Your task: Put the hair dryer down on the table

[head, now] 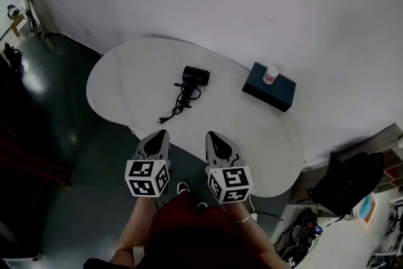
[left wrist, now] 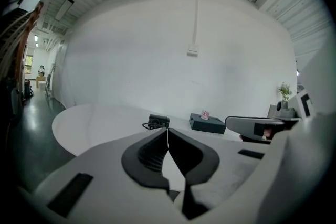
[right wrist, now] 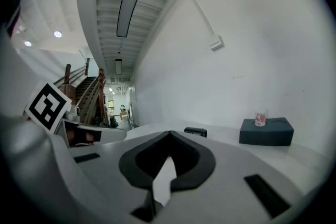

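A black hair dryer lies on the white oval table, its cord trailing toward the near edge. It also shows small in the left gripper view as the hair dryer and in the right gripper view as the hair dryer. My left gripper is held at the table's near edge, well short of the dryer, jaws shut with nothing between them. My right gripper hangs beside it, also shut and empty. Seen from their own cameras, the left gripper and right gripper have tips touching.
A dark blue box with a small white and red cup on top stands at the table's right. A white wall runs behind. A black bag and cables lie on the floor to the right. The person's legs are below.
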The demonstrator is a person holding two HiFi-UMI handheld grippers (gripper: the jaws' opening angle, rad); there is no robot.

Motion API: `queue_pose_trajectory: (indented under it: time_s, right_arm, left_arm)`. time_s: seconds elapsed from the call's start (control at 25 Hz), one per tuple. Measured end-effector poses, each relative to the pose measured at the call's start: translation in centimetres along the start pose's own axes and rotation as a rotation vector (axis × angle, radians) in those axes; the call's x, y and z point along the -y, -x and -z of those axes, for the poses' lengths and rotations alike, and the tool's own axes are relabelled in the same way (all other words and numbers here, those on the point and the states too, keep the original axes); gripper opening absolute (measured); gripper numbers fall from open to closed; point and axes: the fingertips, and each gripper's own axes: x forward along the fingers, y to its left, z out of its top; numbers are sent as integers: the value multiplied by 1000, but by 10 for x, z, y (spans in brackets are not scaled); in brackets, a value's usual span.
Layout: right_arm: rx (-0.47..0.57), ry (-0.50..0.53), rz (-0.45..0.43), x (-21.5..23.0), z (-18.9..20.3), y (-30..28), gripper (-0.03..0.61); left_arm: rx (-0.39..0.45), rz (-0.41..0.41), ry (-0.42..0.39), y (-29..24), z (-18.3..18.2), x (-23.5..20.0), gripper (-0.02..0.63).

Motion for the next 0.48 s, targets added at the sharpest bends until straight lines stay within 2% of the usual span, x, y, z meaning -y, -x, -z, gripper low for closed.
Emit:
queue_pose_trajectory:
  time_s: [0.48]
  right_arm:
    - [37, 20, -28, -27, 0, 51, 15]
  left_arm:
    - [51, -15, -35, 57, 3, 24, 25]
